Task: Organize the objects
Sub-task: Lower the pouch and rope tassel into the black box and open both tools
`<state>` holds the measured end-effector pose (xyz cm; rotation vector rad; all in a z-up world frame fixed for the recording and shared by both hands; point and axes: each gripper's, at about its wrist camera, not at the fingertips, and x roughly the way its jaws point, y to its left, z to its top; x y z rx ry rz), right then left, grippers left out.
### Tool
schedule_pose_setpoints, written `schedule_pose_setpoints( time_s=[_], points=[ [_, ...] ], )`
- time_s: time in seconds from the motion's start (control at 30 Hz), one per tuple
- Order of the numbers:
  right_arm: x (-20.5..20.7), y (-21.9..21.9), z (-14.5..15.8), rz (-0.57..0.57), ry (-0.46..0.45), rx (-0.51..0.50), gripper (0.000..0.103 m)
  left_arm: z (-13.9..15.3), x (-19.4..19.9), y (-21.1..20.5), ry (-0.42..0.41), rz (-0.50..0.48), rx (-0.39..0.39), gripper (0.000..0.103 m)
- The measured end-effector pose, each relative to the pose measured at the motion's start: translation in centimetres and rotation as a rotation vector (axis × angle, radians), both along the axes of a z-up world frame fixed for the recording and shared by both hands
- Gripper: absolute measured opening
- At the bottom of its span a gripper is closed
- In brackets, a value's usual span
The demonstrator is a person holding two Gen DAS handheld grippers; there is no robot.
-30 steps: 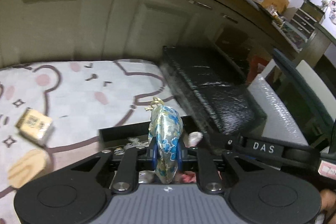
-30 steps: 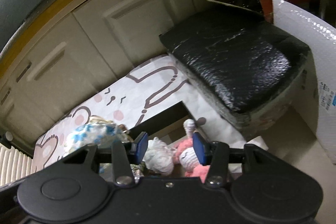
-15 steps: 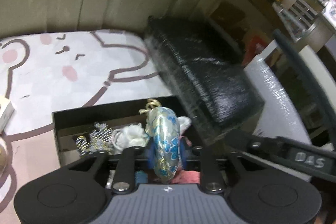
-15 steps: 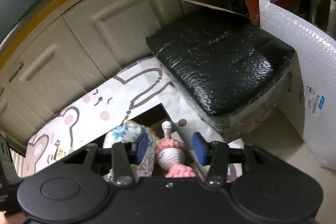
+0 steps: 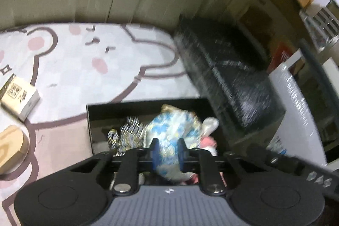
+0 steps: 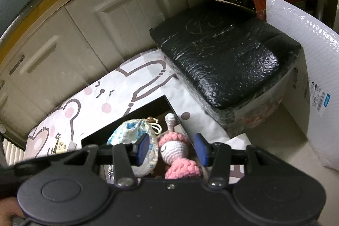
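My left gripper is shut on a blue-and-white floral drawstring pouch, which hangs down into a black open box on the mat. The pouch also shows in the right wrist view, lying in the same box beside a pink-and-white crochet doll. A striped silver-and-gold item lies in the box to the pouch's left. My right gripper is open and empty, hovering above the doll.
A cartoon bear mat covers the floor. A small printed carton and a round wooden piece lie at the left. A black wrapped bundle and a white bubble mailer stand right of the box. Cabinets line the back.
My left gripper has carried the pouch from above the mat down into the black box. My right gripper has risen and drawn back a little over the doll.
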<state>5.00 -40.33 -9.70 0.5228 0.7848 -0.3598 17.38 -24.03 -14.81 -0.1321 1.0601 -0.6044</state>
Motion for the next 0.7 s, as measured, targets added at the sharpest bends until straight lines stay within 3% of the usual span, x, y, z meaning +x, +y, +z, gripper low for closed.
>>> schedule_pose_setpoints(
  time_s=[0.17, 0.33, 0.7],
  points=[
    [0.1, 0.0, -0.1, 0.003, 0.01, 0.001, 0.049, -1.8, -0.3, -1.0, 0.018, -0.042, 0.049, 0.015],
    [0.2, 0.1, -0.4, 0.018, 0.022, -0.007, 0.049, -2.5, -0.5, -1.8, 0.021, -0.072, 0.031, 0.015],
    [0.4, 0.4, -0.5, 0.033, 0.028, -0.014, 0.049, -0.5, -1.0, -1.2, 0.0, -0.071, 0.03, 0.016]
  ],
)
